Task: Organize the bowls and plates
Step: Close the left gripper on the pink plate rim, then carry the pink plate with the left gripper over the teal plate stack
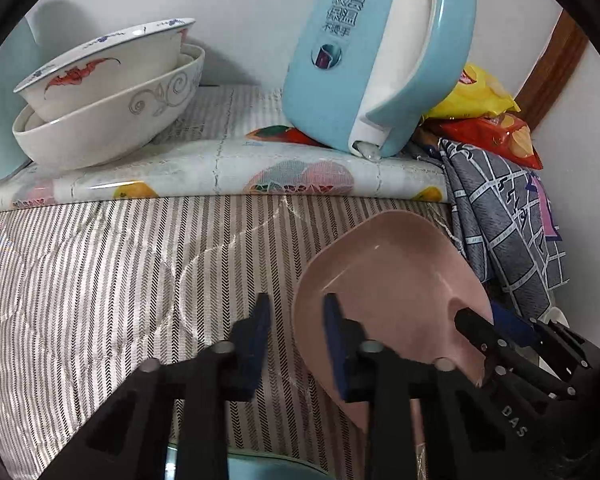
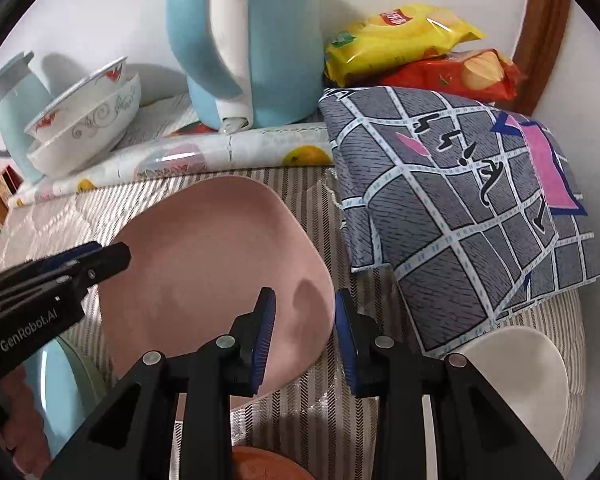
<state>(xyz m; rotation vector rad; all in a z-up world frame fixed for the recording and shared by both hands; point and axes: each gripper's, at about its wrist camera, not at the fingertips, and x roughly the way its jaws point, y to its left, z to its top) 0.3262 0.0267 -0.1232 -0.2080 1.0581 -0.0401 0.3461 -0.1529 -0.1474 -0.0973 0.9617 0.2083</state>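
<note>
A pink, rounded-square plastic plate (image 2: 212, 264) is shown lying on the striped quilted cloth (image 1: 100, 272) at the near part of the surface, its right edge placed between the spread jaws of the right gripper (image 2: 305, 340); no contact of the blue pads with the rim can be confirmed, so the plate is judged to be framed for a pinch rather than gripped. The left gripper (image 1: 296, 344) is likewise held with its jaws apart and empty, one finger seen over the plate's near rim, the other over bare cloth, presumably kept ready to steady or receive the plate. Two white ceramic bowls (image 1: 108, 92), one with red motifs nested in one with grey scrolls, are stacked at the back left on the fruit-printed vinyl mat (image 1: 220, 168), a placement suggesting the collecting point for crockery. A pale blue electric kettle (image 1: 372, 56) stands beside them. A plain white bowl (image 2: 532, 384) lies near the right edge, partly beneath the grey checked fabric (image 2: 460, 200), and is judged not yet sorted. Snack packets (image 2: 400, 36) are seen behind.
</note>
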